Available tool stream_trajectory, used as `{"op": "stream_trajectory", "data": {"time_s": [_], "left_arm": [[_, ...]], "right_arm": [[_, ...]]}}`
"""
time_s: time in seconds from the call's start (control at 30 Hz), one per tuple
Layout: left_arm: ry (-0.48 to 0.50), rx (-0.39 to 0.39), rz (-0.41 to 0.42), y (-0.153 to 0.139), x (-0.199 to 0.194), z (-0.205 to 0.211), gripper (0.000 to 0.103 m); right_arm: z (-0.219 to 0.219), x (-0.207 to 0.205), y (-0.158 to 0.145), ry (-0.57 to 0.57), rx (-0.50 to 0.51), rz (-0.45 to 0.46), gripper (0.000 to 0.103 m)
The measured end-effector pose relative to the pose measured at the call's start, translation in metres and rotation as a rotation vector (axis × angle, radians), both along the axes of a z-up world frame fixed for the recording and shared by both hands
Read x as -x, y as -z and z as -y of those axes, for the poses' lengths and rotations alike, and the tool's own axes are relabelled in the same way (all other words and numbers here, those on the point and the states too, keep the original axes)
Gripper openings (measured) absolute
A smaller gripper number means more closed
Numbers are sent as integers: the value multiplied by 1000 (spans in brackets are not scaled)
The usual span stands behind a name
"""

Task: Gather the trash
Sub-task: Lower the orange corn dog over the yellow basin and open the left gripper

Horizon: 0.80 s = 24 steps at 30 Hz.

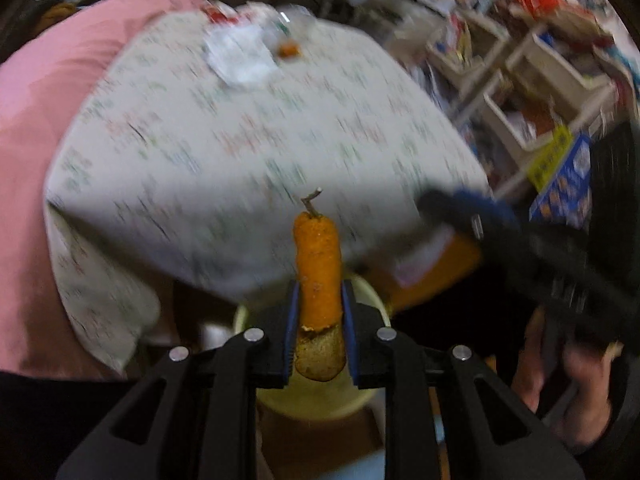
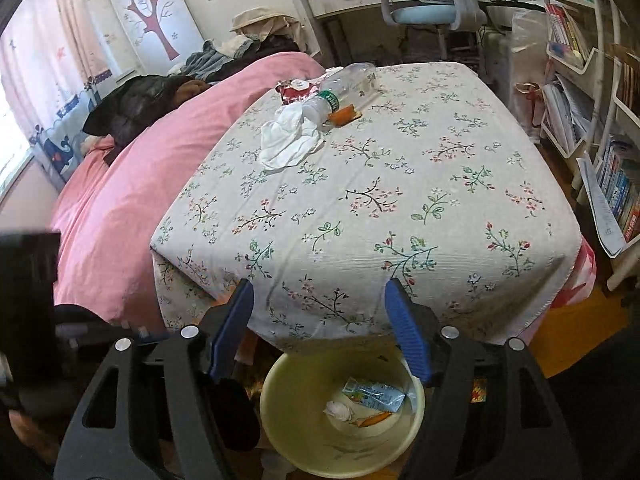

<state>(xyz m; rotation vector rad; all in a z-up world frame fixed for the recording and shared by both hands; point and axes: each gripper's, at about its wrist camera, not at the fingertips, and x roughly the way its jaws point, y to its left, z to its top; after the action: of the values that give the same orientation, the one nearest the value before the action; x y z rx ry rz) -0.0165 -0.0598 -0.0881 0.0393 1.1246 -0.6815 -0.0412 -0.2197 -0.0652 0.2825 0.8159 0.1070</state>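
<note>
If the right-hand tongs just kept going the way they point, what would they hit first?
Probably the floral tablecloth at the table's near edge; the open right tongs frame it, with the pale yellow plastic bin below. Depth is unclear.

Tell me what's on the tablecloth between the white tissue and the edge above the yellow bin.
Nothing: in the right wrist view the tablecloth lies bare from the white tissue to the edge above the yellow bin.
</note>
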Motion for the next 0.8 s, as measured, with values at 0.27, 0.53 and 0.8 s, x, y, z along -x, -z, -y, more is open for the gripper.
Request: {"op": "stream_trajectory", "data": {"time_s": [0.27, 0.53, 0.8], "left_arm": [[50, -84, 65, -1, 13, 14, 68], [-112, -76, 183, -15, 4, -6, 83], [-272, -24, 212, -25, -8, -32, 87]], "right_arm": [[-1, 7, -2, 7, 11, 11, 69], [0, 9, -3, 8, 12, 15, 70], [-6, 10, -2, -8, 24, 10, 70]]}}
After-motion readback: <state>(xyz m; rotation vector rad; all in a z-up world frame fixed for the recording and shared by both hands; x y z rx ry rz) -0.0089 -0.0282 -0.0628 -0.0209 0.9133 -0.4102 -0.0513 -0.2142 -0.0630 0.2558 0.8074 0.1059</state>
